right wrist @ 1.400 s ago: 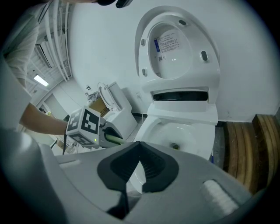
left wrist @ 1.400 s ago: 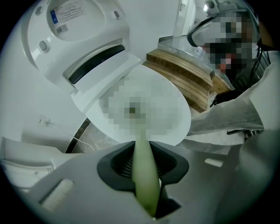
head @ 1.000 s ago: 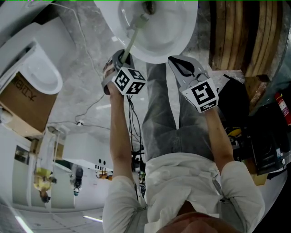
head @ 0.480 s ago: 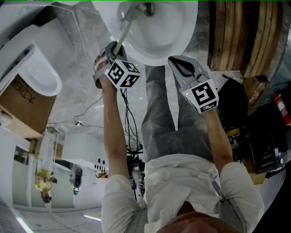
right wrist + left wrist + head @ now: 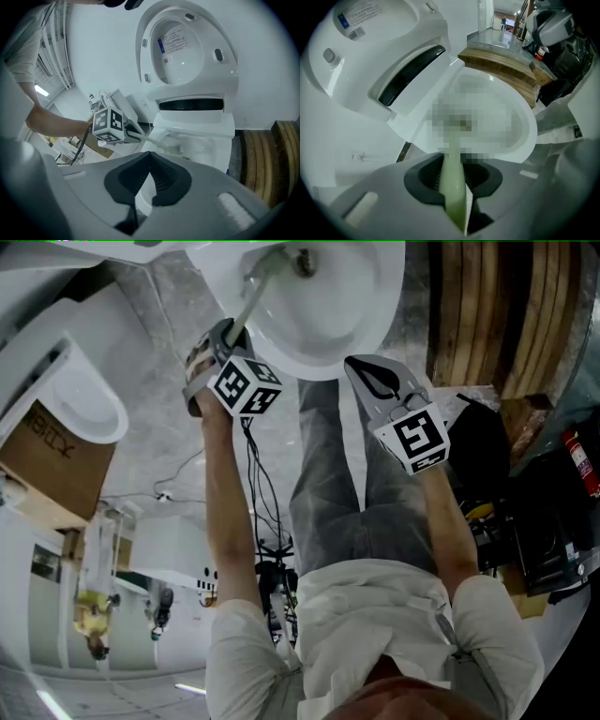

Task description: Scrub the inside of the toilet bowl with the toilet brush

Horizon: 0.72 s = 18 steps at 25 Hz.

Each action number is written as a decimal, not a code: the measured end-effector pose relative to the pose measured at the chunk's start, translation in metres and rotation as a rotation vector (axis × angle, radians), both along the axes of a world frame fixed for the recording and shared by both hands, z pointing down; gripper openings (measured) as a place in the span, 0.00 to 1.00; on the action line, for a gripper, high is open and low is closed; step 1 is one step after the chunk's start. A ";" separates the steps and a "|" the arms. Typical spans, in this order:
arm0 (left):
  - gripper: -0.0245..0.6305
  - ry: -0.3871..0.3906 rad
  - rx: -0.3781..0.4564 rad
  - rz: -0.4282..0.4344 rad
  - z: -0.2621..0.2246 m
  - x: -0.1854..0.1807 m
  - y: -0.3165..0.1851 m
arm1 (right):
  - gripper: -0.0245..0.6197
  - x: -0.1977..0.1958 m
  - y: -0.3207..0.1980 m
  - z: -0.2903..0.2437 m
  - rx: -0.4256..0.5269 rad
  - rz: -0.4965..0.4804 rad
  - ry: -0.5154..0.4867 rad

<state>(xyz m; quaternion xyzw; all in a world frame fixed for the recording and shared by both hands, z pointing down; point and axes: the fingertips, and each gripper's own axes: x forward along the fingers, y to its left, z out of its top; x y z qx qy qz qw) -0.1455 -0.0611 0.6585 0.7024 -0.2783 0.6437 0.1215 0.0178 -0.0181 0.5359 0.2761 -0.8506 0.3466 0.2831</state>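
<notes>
The white toilet bowl (image 5: 328, 320) is at the top of the head view, with its lid (image 5: 187, 44) raised. My left gripper (image 5: 228, 336) stands at the bowl's near left rim, shut on the pale green toilet brush handle (image 5: 251, 298). That handle slants into the bowl. In the left gripper view the handle (image 5: 453, 185) runs between the jaws toward the bowl (image 5: 511, 126); a mosaic patch hides the brush head there. The brush head (image 5: 174, 150) shows inside the bowl in the right gripper view. My right gripper (image 5: 354, 364) hovers near the bowl's front rim, shut on nothing.
Left of me are another white toilet (image 5: 80, 395) and a cardboard box (image 5: 52, 460). A stack of curved wooden boards (image 5: 506, 315) stands right of the bowl. A black bag (image 5: 487, 446) and a red extinguisher (image 5: 583, 460) lie at the right. Cables (image 5: 178, 474) cross the floor.
My left gripper has moved left and a little farther away, swinging the brush handle toward the bowl's left side. The right gripper has stayed put.
</notes>
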 end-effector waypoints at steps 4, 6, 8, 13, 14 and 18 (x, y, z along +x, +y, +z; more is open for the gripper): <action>0.21 0.100 -0.048 -0.180 -0.001 -0.001 -0.006 | 0.04 0.000 -0.001 0.001 -0.003 -0.002 0.001; 0.21 0.138 -0.073 -0.279 -0.001 -0.002 -0.007 | 0.04 0.000 -0.001 0.001 -0.004 -0.005 0.001; 0.21 0.149 -0.097 -0.348 -0.001 -0.002 -0.008 | 0.04 0.000 -0.002 0.001 -0.004 -0.009 -0.001; 0.21 0.157 -0.143 -0.447 0.002 0.010 -0.018 | 0.04 0.003 -0.003 0.003 -0.008 -0.016 0.004; 0.21 0.161 -0.152 -0.465 0.003 0.013 -0.020 | 0.04 0.004 -0.003 0.003 -0.009 -0.016 0.005; 0.21 0.168 -0.169 -0.515 0.003 0.024 -0.028 | 0.04 0.005 -0.002 0.004 -0.010 -0.022 0.004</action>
